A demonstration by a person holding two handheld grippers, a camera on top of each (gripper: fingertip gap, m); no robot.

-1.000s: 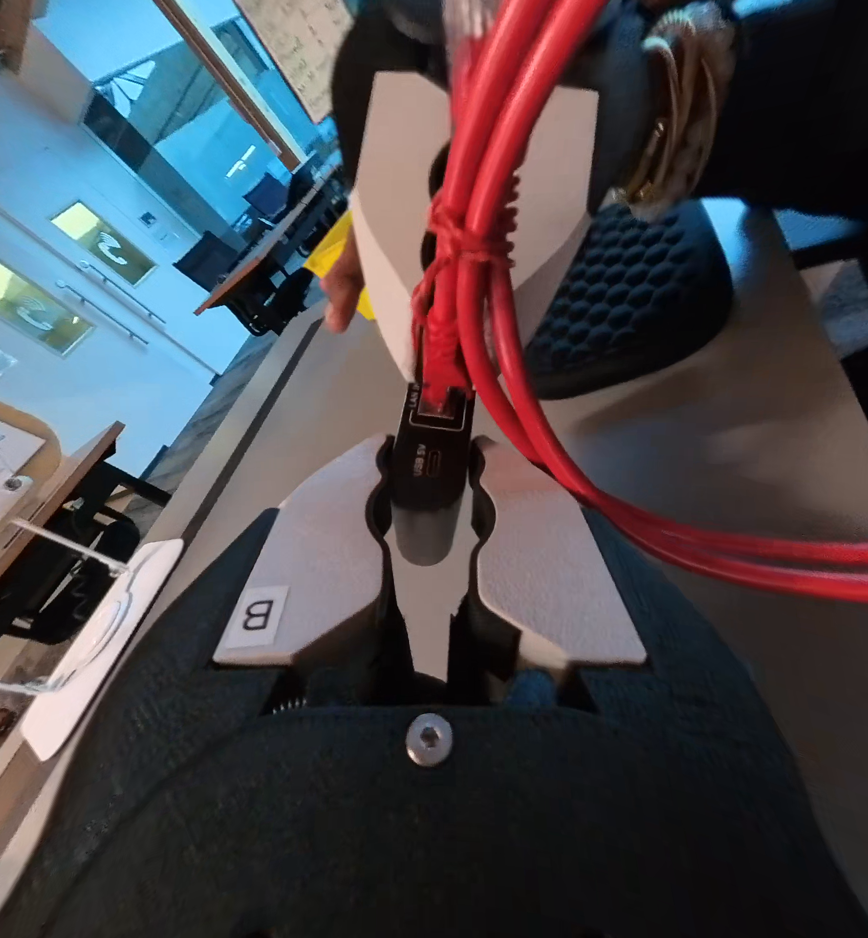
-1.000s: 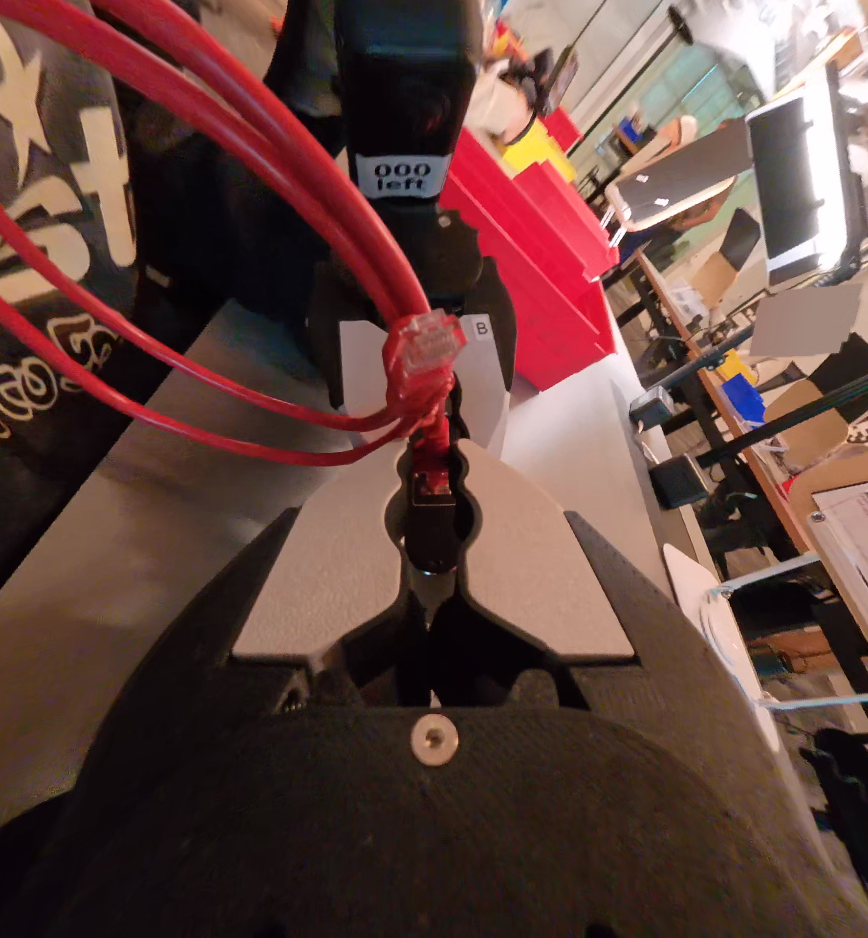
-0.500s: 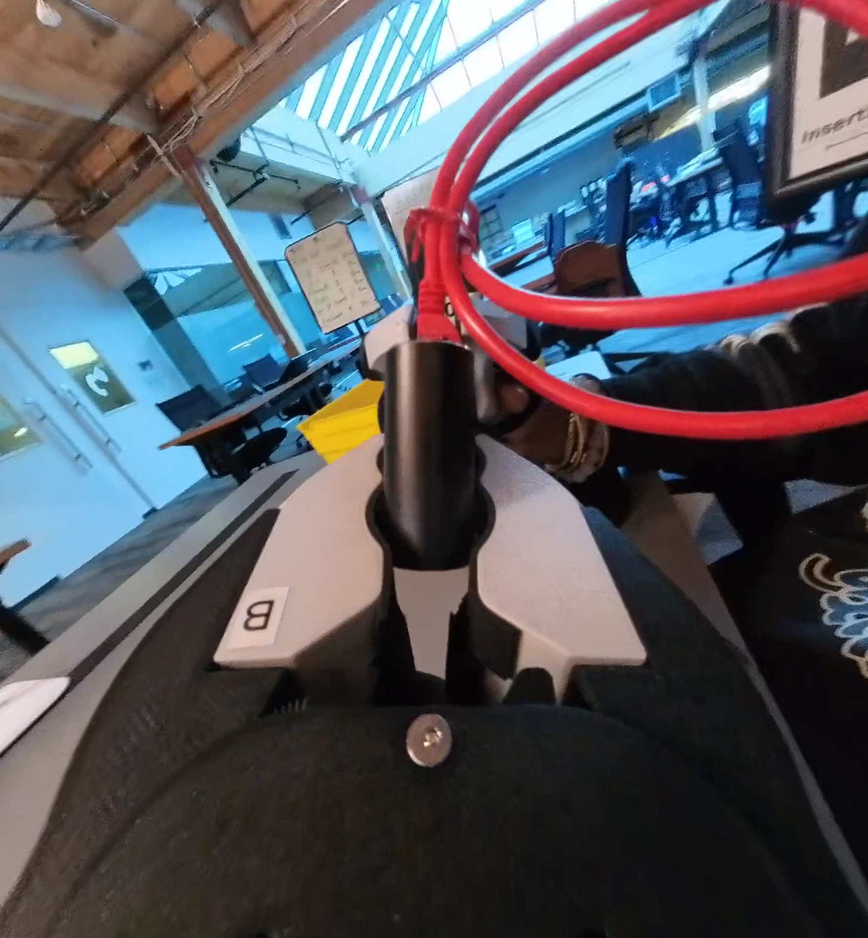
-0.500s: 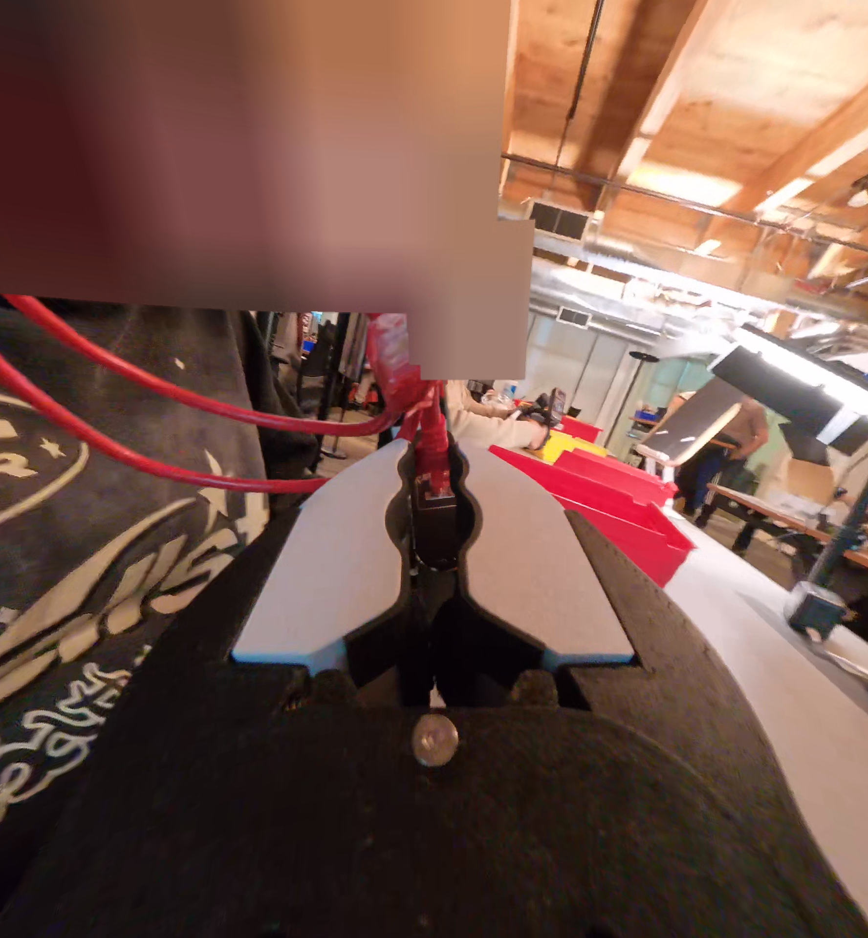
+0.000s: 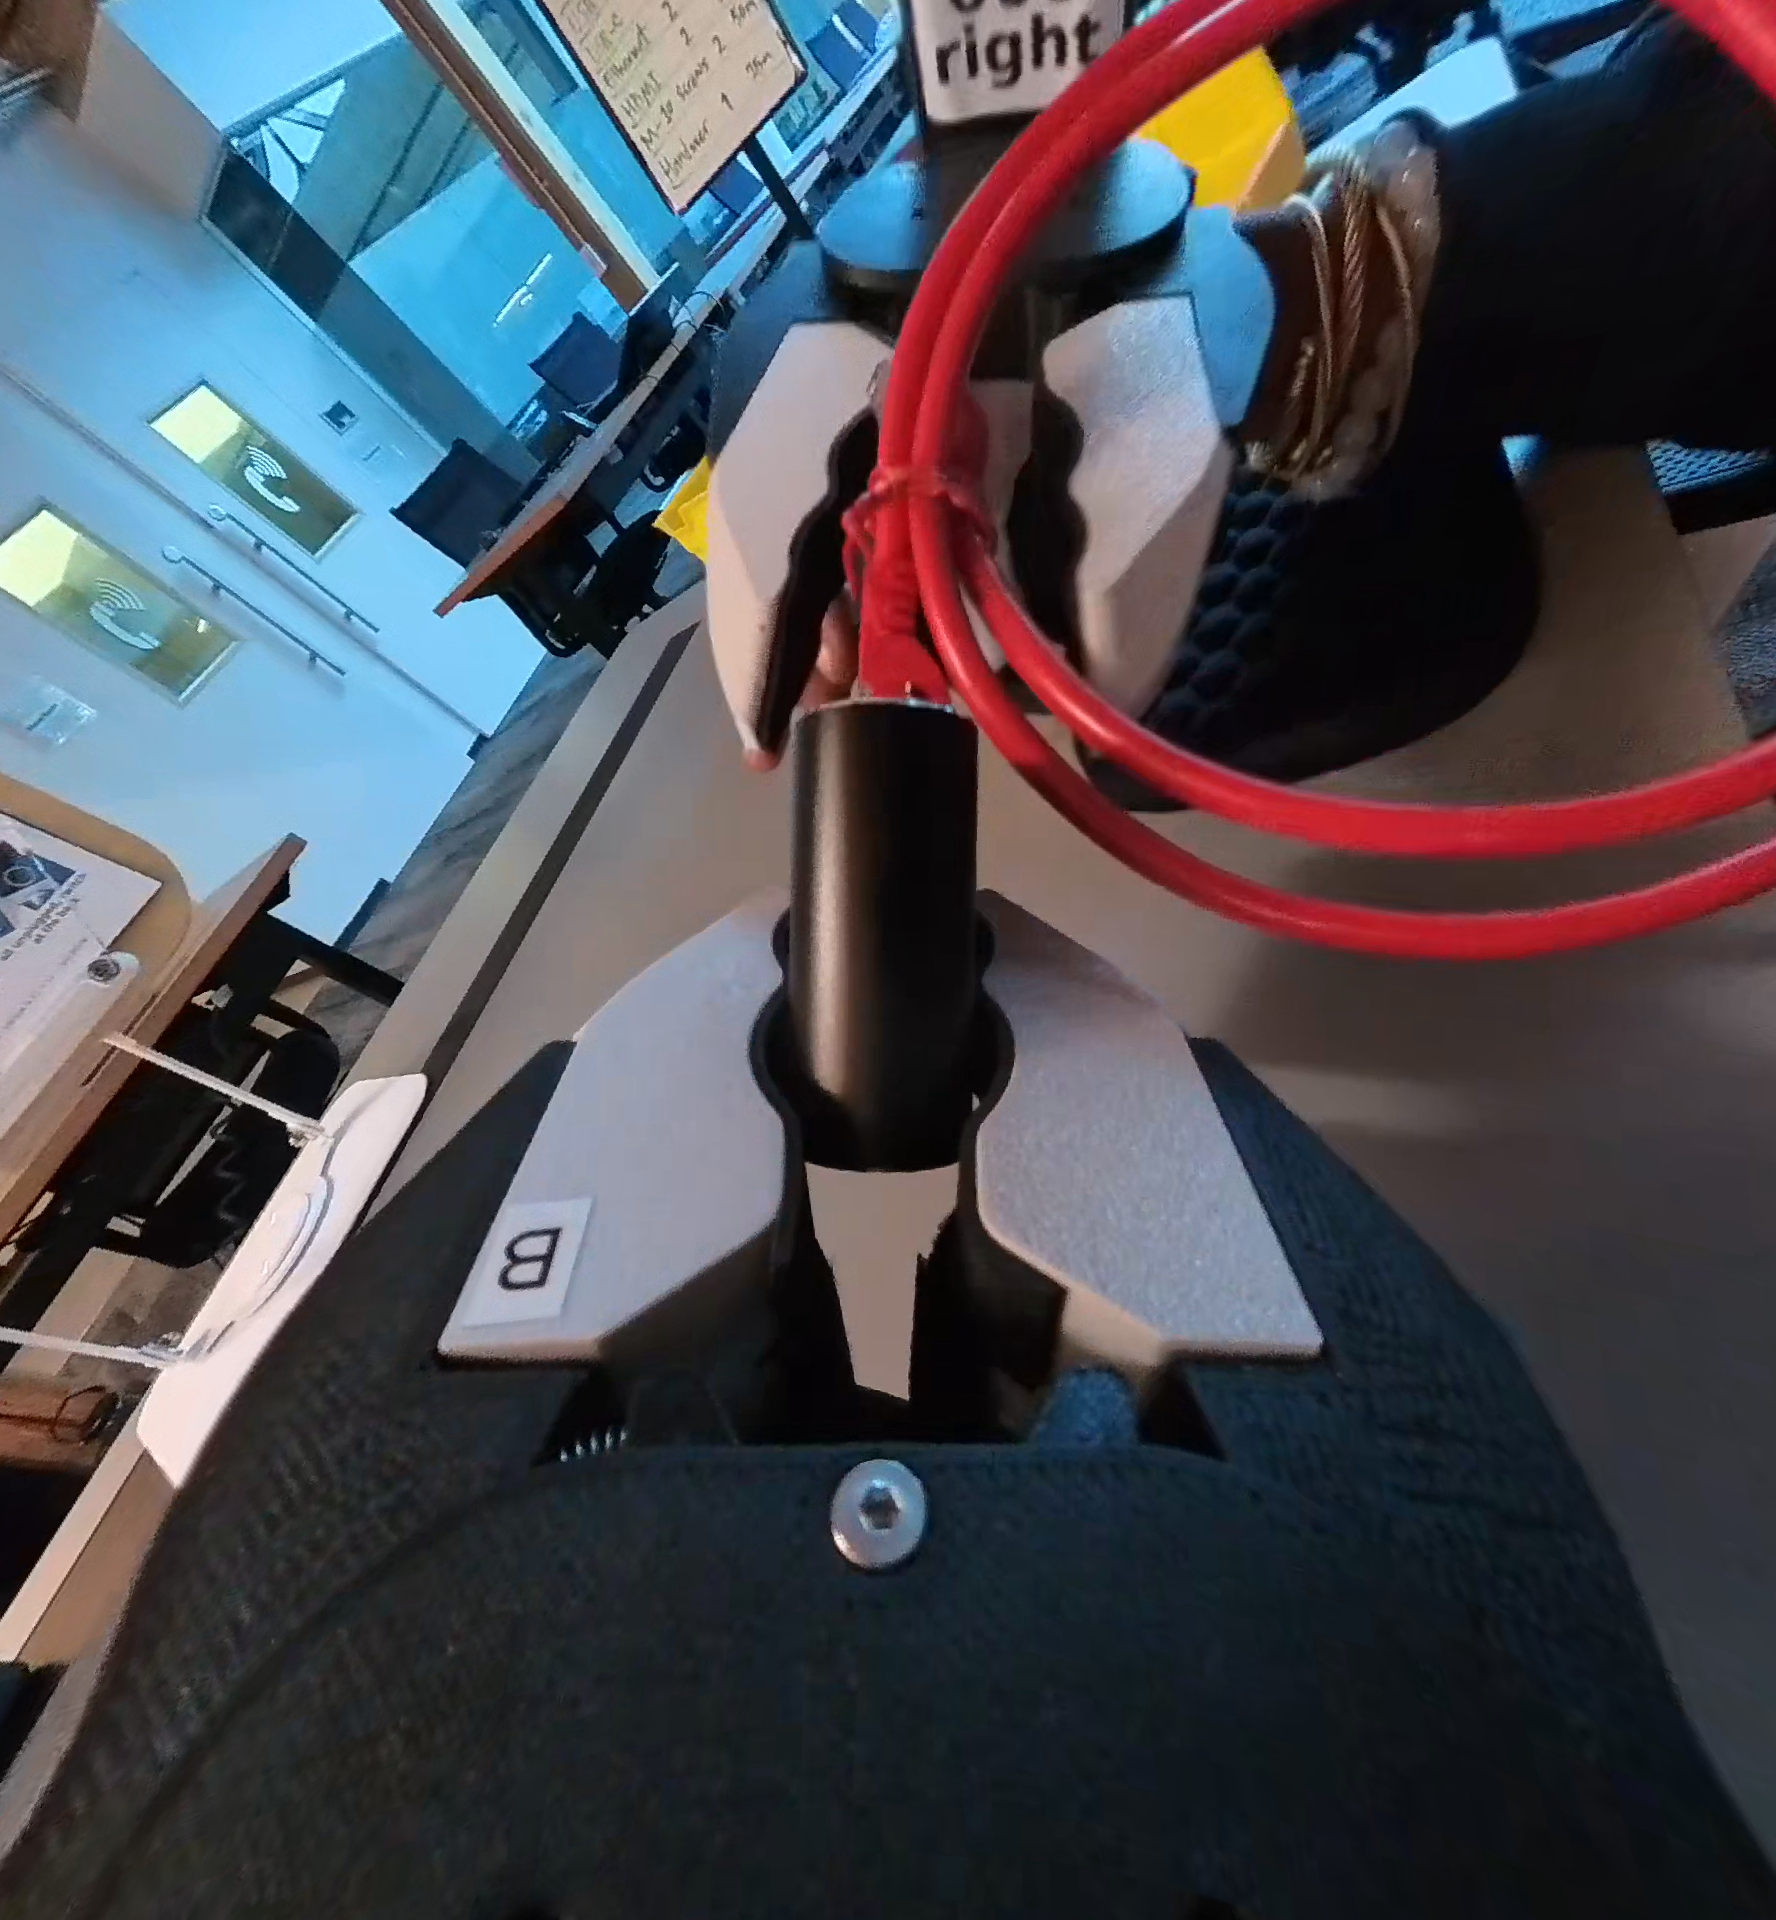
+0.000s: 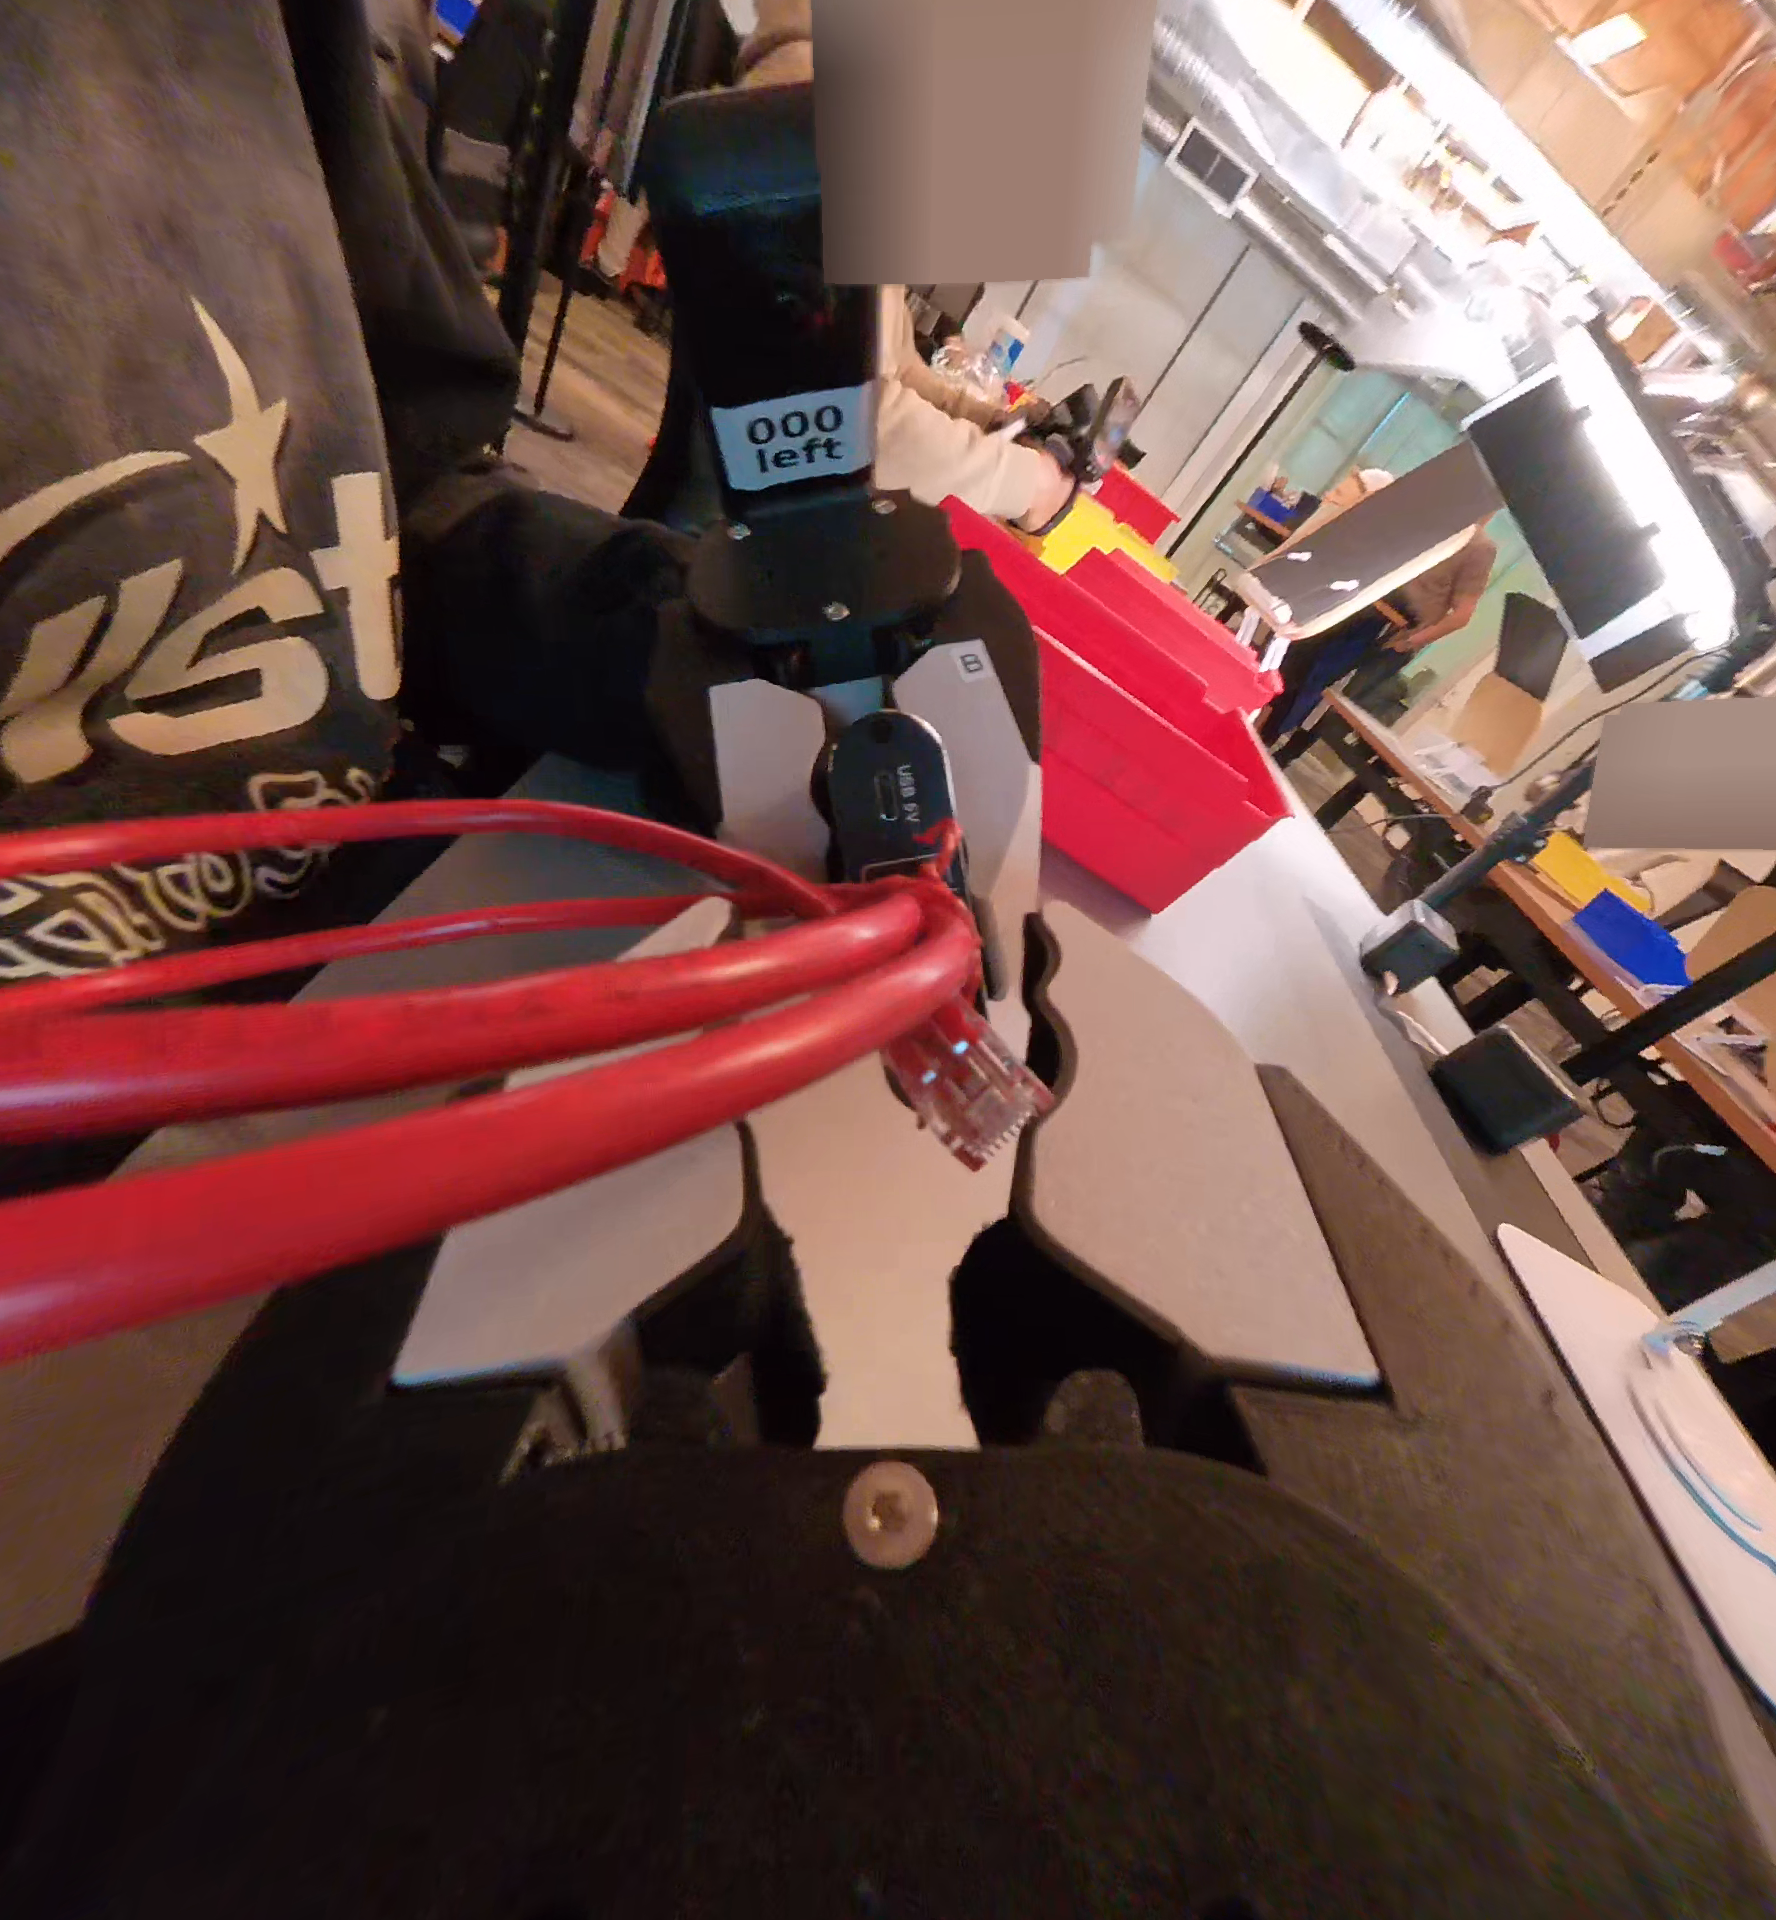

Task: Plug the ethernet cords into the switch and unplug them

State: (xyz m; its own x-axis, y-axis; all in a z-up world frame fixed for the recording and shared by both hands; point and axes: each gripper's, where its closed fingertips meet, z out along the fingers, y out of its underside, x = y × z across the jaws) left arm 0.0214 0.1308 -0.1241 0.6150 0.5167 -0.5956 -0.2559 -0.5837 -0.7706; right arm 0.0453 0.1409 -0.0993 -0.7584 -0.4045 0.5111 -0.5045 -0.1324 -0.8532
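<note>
My left gripper is shut on the switch, a small black rounded device, held above the grey table. A red ethernet cord, tied in a coil, has one plug in the switch's far end. My right gripper faces it with fingers open and holds nothing. The coil lies across its left finger, and the cord's free clear-red plug hangs between the fingers. The right gripper also shows in the left wrist view, open around the cord. The left gripper also shows in the right wrist view, holding the switch.
Red bins stand on the table behind the left gripper. A white acrylic stand sits at the table's edge. A small black box sits past the edge. A person's dark printed sweatshirt is close on the left. Only a small space, under 4 cm, lies between the two pairs of fingers.
My right gripper, shut at the plug end of the switch before, has opened and let go. Both grippers tilted up and came back down. The left still holds the switch.
</note>
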